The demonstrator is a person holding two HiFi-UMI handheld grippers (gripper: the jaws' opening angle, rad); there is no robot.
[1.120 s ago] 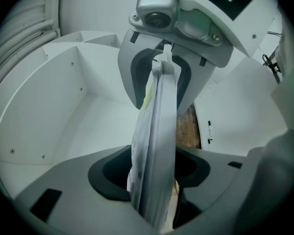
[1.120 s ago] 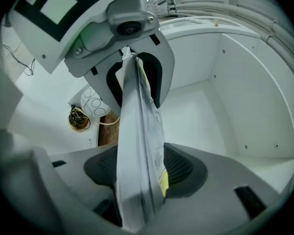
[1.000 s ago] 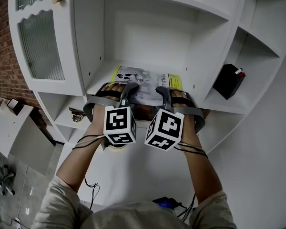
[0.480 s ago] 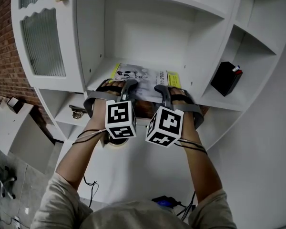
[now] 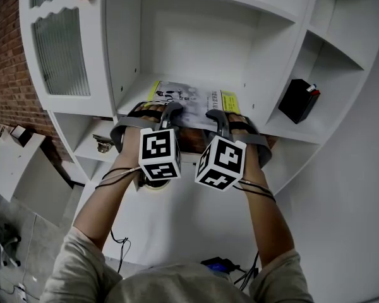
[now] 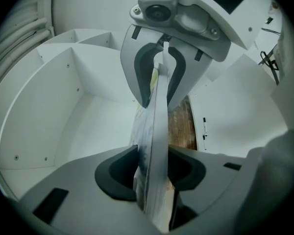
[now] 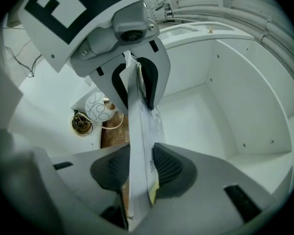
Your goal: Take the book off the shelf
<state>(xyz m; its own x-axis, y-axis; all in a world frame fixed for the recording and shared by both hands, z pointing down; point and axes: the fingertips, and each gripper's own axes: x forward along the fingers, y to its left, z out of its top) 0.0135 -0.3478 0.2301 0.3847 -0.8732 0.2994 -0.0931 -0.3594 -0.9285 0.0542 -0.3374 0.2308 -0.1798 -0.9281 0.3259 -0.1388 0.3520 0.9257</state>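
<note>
Narrower than a second ago, my left claw (image 5: 171, 110) and right claw (image 5: 215, 116) are closing, both pinching the one thin grey-and-yellow paper book (image 5: 191, 98) on the white shelf (image 5: 137, 92).

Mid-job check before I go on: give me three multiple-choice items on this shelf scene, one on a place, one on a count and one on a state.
1. Where is the black box?
A) on top of the book
B) in the compartment to the right of the book's
C) on the board above the book

2. How many grippers have the book between their jaws?
A) none
B) one
C) two

3. How does the book sit?
A) upright, spine out
B) flat on the shelf, cover up
C) leaning on a side wall

Answers:
1 B: the head view shows it alone in the right-hand compartment.
2 C: the left gripper and the right gripper each have the book's near edge between closing jaws, with the pads against it.
3 B: its printed cover faces up on the shelf.
</note>
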